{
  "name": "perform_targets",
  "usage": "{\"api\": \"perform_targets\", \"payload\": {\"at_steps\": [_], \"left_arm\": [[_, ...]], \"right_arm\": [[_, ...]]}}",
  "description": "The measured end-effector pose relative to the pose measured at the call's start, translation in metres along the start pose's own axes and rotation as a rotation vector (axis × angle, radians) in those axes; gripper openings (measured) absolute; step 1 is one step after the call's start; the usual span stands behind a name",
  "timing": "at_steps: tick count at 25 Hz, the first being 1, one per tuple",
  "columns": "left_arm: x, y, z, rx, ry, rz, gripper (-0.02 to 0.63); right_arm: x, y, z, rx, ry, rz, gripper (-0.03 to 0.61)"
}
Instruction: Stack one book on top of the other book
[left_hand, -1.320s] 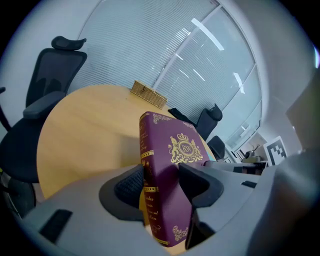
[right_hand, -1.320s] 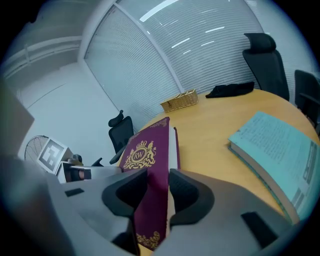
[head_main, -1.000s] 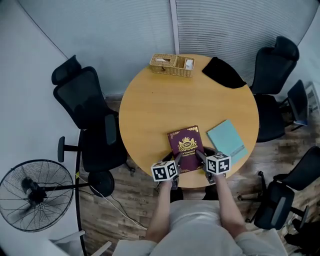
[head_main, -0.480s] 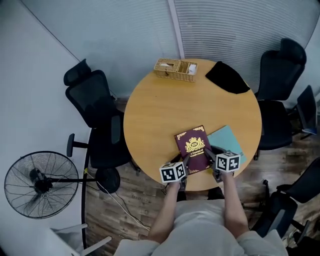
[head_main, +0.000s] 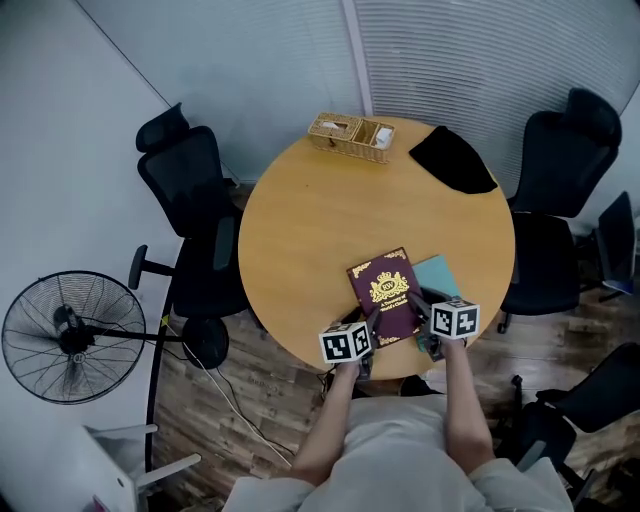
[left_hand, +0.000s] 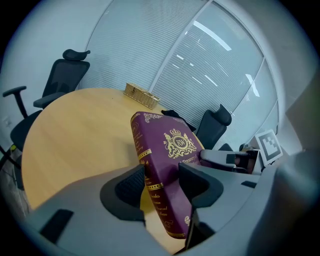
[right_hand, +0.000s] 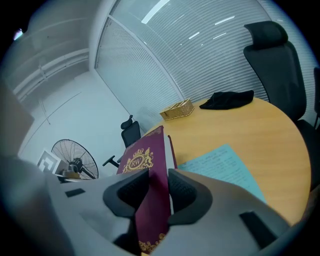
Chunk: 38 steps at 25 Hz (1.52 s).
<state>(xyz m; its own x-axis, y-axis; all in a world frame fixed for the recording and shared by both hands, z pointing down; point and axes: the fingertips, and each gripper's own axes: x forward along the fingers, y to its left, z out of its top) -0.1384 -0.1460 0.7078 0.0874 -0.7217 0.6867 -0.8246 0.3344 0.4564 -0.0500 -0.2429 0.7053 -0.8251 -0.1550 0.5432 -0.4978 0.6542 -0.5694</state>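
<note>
Already the maroon book (head_main: 385, 290) is held up off the table, tilted: its near left corner is clamped by the left gripper (head_main: 371, 328), its near right edge by the right gripper (head_main: 421, 308). It is partly over the flat-lying teal book (head_main: 443, 272); lowering and release seem left. A fan (head_main: 70, 335) is seen left of the round wooden table (head_main: 310, 220), ringed by black chairs (head_main: 190, 215), with a wicker basket (head_main: 350, 133) and black cloth (head_main: 452, 158) at its far edge.

Head view looks steeply down on the table (head_main: 300, 225); both close gripper views share the maroon book (head_main: 385, 293).
</note>
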Motion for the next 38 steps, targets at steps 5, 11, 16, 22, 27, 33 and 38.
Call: {"api": "perform_targets", "payload": {"at_steps": [5, 11, 16, 22, 27, 33, 38], "left_arm": [[0.014, -0.032, -0.016, -0.013, -0.002, -0.006, 0.229], [0.04, -0.066, -0.035, -0.03, 0.022, -0.041, 0.227], [0.057, -0.091, -0.048, -0.015, 0.047, -0.053, 0.227], [0.071, -0.1, -0.054, -0.023, 0.057, -0.048, 0.225], [0.083, -0.095, -0.066, -0.044, 0.077, -0.024, 0.225], [0.089, -0.096, -0.071, -0.028, 0.065, -0.034, 0.227], [0.086, -0.093, -0.064, -0.033, 0.049, -0.025, 0.227]], "right_arm": [[-0.024, -0.027, -0.002, -0.02, 0.017, -0.001, 0.126], [-0.051, -0.067, -0.006, 0.0, 0.007, -0.044, 0.126], [-0.069, -0.099, -0.016, 0.028, 0.01, -0.068, 0.124], [-0.071, -0.122, -0.021, 0.043, 0.02, -0.096, 0.124], [-0.064, -0.127, -0.024, 0.014, 0.042, -0.108, 0.126], [-0.063, -0.133, -0.034, 0.02, 0.019, -0.085, 0.127], [-0.058, -0.128, -0.025, -0.003, 0.031, -0.087, 0.126]]}}
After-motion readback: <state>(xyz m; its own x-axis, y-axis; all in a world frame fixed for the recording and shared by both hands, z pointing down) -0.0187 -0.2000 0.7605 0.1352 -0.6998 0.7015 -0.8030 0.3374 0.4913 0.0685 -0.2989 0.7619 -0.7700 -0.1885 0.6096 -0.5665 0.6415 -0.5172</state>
